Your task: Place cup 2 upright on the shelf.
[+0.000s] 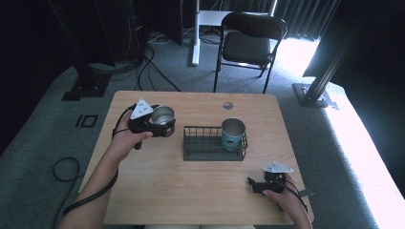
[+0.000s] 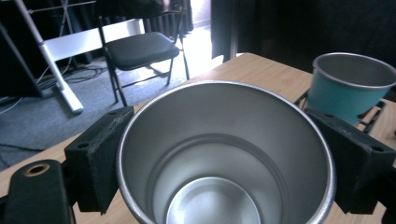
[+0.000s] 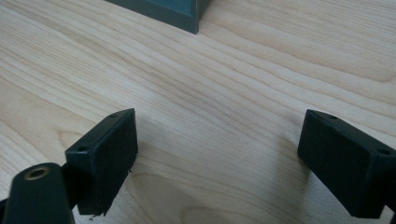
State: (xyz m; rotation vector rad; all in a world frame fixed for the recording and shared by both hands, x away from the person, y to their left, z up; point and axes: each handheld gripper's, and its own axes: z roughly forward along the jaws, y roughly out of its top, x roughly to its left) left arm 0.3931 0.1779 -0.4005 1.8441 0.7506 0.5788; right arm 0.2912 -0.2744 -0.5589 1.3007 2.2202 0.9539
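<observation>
My left gripper is shut on a silver metal cup, held upright above the table's far left part, just left of a dark wire basket. In the left gripper view the silver cup sits between both pads, its empty inside facing the camera. A teal cup with a silver inside stands upright in the basket's right end, and the teal cup appears at the upper right beyond the held one. My right gripper rests low near the table's front right, open with nothing between its jaws.
The light wooden table has a round cable hole near its far edge. A black folding chair stands beyond the table, with cables on the grey carpet. A corner of the basket lies ahead of my right gripper.
</observation>
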